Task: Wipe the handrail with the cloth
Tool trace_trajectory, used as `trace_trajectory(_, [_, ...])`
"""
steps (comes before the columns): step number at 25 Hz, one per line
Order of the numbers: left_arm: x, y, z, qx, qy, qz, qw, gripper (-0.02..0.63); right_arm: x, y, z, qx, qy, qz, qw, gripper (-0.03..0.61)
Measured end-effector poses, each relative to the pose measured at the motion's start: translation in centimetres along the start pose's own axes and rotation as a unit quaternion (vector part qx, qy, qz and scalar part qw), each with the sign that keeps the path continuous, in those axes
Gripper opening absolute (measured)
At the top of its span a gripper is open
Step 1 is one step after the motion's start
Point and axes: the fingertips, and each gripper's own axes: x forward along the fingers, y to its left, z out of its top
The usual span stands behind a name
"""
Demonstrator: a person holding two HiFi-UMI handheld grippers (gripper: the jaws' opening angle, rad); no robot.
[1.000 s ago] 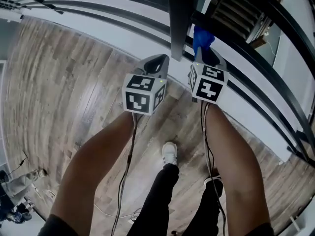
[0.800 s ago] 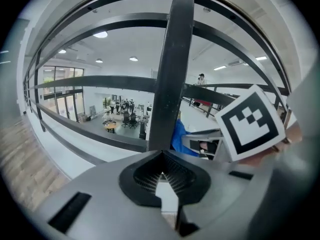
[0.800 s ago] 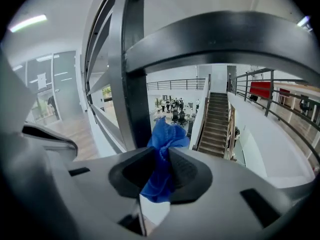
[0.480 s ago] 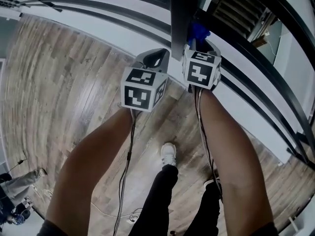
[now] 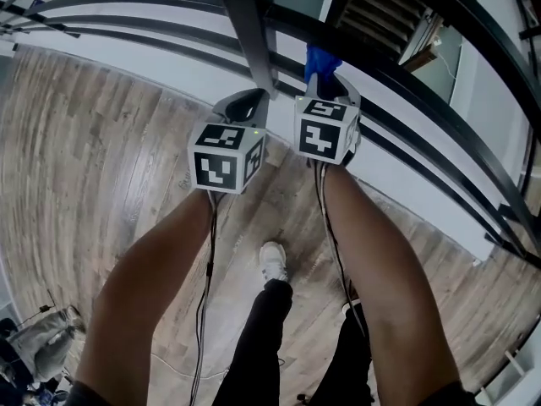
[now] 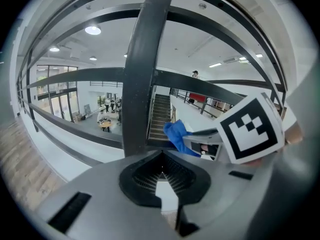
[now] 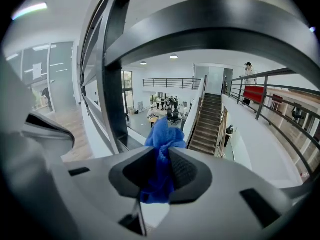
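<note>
While pinching crumpled blue cloth (image 7: pixel 162 149) in right claw (image 7: pixel 162 171) just beside dark metal handrail (image 7: pixel 200 24), near upright post (image 5: pixel 251 32): press wad firmly onto rail, drag steadily; keep empty, pressed-together left claw (image 6: pixel 160 176) clear.
</note>
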Motion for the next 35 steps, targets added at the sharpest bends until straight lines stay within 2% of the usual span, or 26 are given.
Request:
trace_trajectory(6, [1.8,-3.9,-0.1,0.004,0.005,-0.012,0.9999,0.005,-2.3,-5.2,-2.3,0.014,0.006,-0.023,1.0,0.091])
trace_trajectory(16, [3.7,-13.3,-0.7,0.026,0.021,-0.039,0.9987,0.005,-8.1,-15.3,-6.8,0.048,0.015,-0.072,0.996,0.091])
trace_trajectory(24, [5.8,-22.1,-1.2,0.037,0.032,-0.066,0.9966,0.005,-12.6,-23.8,-10.6,0.066,0.027,-0.099,0.993,0.091])
trace_trajectory(29, [6.8,-27.9,-1.5,0.069,0.04,-0.089,0.9928,0.005,-15.4,-28.9,-12.8,0.076,0.033,-0.119,0.989,0.091])
trace_trajectory(35, [7.7,-34.3,-1.5,0.08,0.049,-0.114,0.9889,0.005,-18.5,-34.4,-14.9,0.091,0.039,-0.137,0.986,0.091])
